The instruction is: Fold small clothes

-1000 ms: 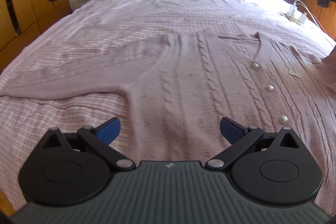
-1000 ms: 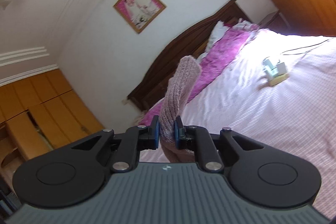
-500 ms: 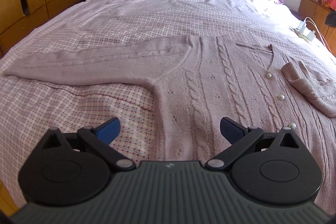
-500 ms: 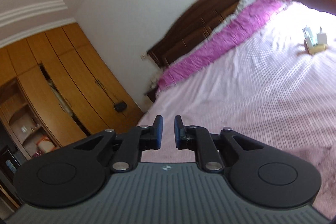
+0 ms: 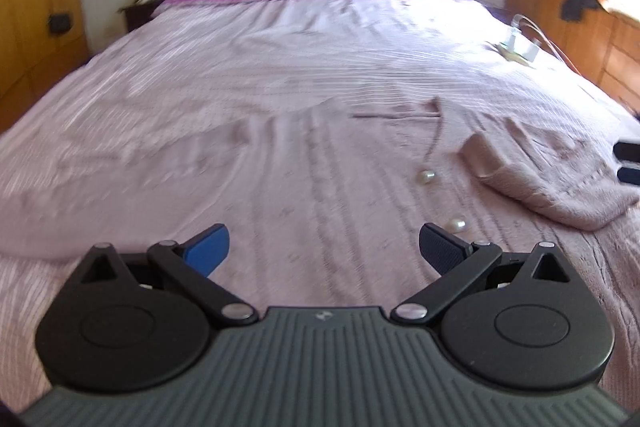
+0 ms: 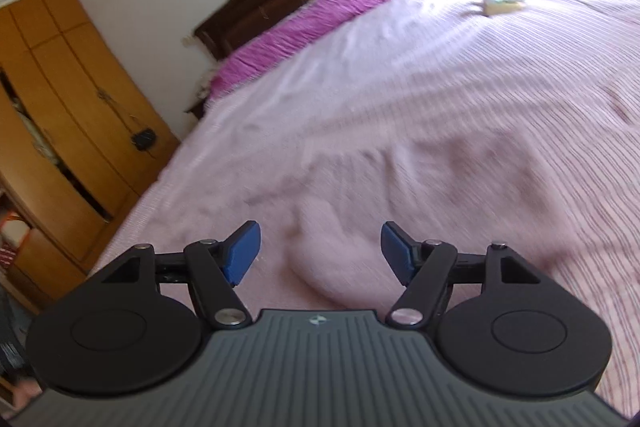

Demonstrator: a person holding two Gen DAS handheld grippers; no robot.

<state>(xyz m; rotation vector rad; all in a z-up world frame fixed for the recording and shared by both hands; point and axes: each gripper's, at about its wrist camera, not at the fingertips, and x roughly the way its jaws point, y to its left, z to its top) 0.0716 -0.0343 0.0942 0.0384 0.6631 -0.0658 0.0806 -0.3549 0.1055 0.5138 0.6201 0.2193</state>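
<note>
Left wrist view: the left gripper [image 5: 322, 247] hangs low over the bed [image 5: 280, 39], its jaws spread wide and holding nothing. A pink cardigan [image 5: 320, 167] lies flat on the bed just beyond it, one sleeve [image 5: 532, 179] folded in across the right side beside the pearl buttons [image 5: 426, 177]. The right gripper [image 5: 628, 163] shows at the far right edge. A charger [image 5: 520, 47] sits far right.

Right wrist view: the right gripper [image 6: 320, 253] has its jaws spread, empty. The blurred sleeve [image 6: 332, 251] lies on the cardigan [image 6: 440, 187] between them, not gripped. A wardrobe [image 6: 60, 107] stands on the left.
</note>
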